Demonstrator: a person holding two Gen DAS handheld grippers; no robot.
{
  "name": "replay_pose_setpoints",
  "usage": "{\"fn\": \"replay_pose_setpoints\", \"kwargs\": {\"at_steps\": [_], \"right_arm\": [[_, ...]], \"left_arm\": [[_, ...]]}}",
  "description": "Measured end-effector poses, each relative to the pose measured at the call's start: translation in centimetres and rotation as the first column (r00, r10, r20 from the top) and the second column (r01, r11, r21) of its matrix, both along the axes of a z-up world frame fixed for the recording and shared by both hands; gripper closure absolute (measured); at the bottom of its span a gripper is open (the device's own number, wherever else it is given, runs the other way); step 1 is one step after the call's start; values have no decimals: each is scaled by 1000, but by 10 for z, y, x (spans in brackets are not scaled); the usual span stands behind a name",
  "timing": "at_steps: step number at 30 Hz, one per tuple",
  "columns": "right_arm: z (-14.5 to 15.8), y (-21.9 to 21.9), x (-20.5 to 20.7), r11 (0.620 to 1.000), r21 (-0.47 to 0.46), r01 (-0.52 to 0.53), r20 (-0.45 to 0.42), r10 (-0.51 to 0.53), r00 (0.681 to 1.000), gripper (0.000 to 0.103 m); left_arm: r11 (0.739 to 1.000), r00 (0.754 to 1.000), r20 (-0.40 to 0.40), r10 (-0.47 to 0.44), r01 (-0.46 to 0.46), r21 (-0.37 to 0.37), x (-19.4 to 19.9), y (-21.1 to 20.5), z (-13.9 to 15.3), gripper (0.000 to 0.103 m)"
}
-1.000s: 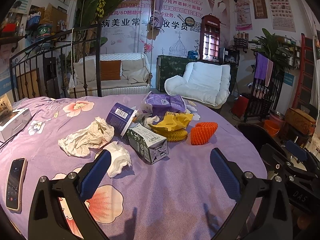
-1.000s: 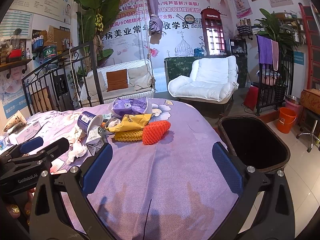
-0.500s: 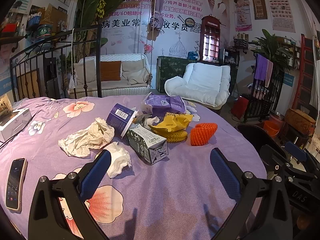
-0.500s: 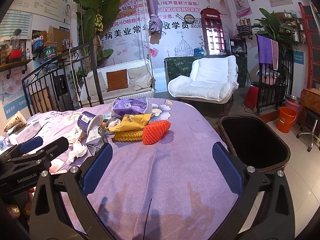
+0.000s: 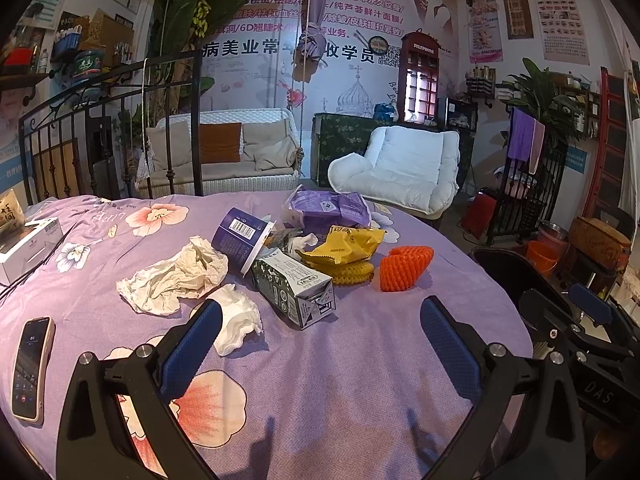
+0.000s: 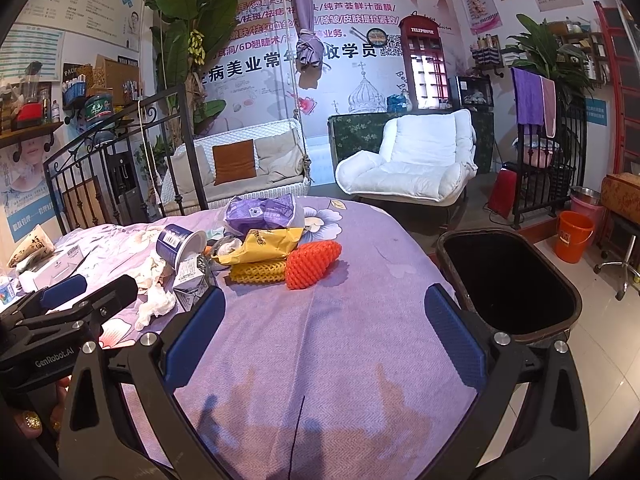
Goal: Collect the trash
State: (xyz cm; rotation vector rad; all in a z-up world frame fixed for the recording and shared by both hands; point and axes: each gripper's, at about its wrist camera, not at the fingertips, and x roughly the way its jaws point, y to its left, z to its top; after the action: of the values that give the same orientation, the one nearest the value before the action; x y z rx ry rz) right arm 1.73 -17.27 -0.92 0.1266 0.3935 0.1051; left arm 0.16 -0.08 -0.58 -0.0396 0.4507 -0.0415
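Both the left gripper [image 5: 320, 336] and right gripper [image 6: 324, 332] hover jaws spread and empty over the table [image 5: 360, 380], the trash [image 5: 294, 286] piled mid-table, bin [image 6: 508, 284] just beside its edge.

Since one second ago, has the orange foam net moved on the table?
No. The orange net still lies against the yellow net, just as far from the bin.
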Motion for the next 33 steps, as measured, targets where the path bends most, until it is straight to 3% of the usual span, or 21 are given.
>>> {"fn": "replay_pose_setpoints", "kwargs": {"at_steps": [25, 33], "right_arm": [[-7, 5, 2, 1000, 8, -8, -13, 8, 1000, 4], [-14, 10, 15, 999, -14, -49, -77, 47, 996, 4]], "left_arm": [[1000, 1000, -3, -1, 1, 0, -1, 0, -2, 4], [1000, 992, -123, 18, -16, 17, 16, 20, -23, 4]]}}
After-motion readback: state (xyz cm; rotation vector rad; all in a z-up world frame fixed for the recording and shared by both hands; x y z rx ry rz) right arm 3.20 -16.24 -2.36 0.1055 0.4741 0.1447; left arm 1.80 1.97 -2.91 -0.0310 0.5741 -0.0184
